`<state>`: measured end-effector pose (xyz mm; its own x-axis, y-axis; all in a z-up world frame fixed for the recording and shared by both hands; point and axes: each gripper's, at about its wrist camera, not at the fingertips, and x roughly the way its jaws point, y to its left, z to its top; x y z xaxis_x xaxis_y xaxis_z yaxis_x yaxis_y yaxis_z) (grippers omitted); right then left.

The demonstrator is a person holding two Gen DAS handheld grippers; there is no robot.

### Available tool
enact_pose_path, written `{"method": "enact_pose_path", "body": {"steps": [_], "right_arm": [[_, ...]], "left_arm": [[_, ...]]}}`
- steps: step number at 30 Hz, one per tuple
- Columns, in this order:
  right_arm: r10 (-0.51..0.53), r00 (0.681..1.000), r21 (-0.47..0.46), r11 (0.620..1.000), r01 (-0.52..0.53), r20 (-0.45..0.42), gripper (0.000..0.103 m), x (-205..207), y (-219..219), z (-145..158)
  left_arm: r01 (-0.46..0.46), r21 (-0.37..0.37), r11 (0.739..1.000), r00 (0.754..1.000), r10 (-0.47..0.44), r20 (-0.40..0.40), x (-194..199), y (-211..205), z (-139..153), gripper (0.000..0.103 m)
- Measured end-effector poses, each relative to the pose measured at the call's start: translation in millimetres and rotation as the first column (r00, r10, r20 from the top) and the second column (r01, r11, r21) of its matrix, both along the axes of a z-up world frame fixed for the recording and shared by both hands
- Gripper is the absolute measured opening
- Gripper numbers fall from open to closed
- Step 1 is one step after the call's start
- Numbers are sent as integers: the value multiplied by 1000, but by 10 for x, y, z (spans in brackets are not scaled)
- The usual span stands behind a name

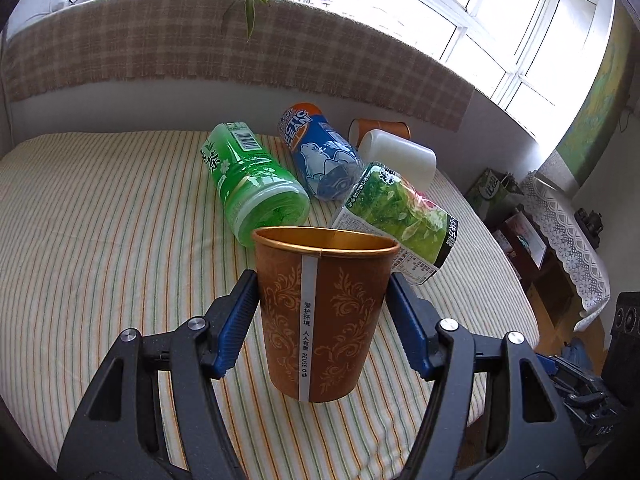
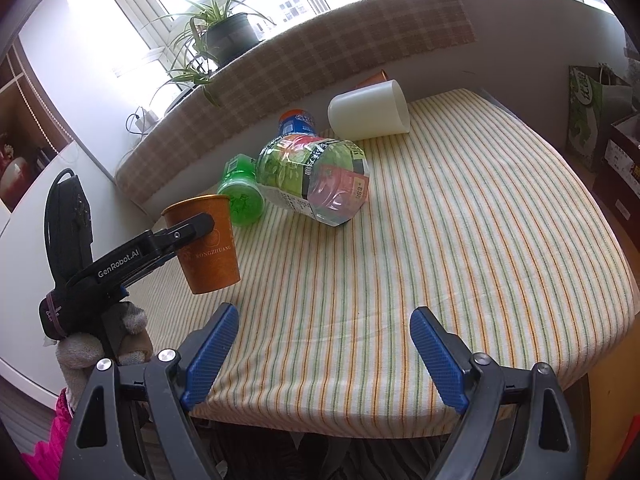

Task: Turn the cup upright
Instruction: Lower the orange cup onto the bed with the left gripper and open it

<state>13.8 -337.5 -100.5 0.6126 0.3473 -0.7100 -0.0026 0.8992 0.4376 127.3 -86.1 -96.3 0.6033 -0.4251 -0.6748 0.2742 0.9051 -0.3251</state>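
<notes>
Blue-padded fingers of the left gripper [image 1: 322, 312] clamp the brown paper cup [image 1: 325, 312] at mid-wall; the cup is rim up at lower centre of the left wrist view, over the striped cloth [image 1: 100, 220]. In the right wrist view the same cup [image 2: 208, 248] appears at centre left, lifted clear of the cloth, held by a gloved hand [image 2: 100, 340]. The right gripper [image 2: 324, 356] is spread wide, holding nothing. Behind the cup lie a green bottle [image 1: 256, 184], blue bottle [image 1: 320, 156], clear labelled bottle [image 1: 396, 216] and white cup [image 1: 400, 156].
</notes>
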Motion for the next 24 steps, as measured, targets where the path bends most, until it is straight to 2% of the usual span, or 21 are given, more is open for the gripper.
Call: {"method": "enact_pose_path", "body": {"steps": [6, 11, 24], "right_arm": [[-12, 1000, 1, 1000, 12, 2, 89, -25, -36, 10], [-11, 1000, 2, 1000, 11, 6, 89, -24, -33, 22], [0, 1000, -3, 1000, 1, 11, 89, -25, 31, 38]], "left_arm": [[9, 20, 1000, 1000, -10, 24, -28, -28, -49, 67], [25, 29, 999, 1000, -25, 8, -119, -26, -111, 67], [68, 3, 998, 998, -68, -5, -330, 29, -79, 67]]}}
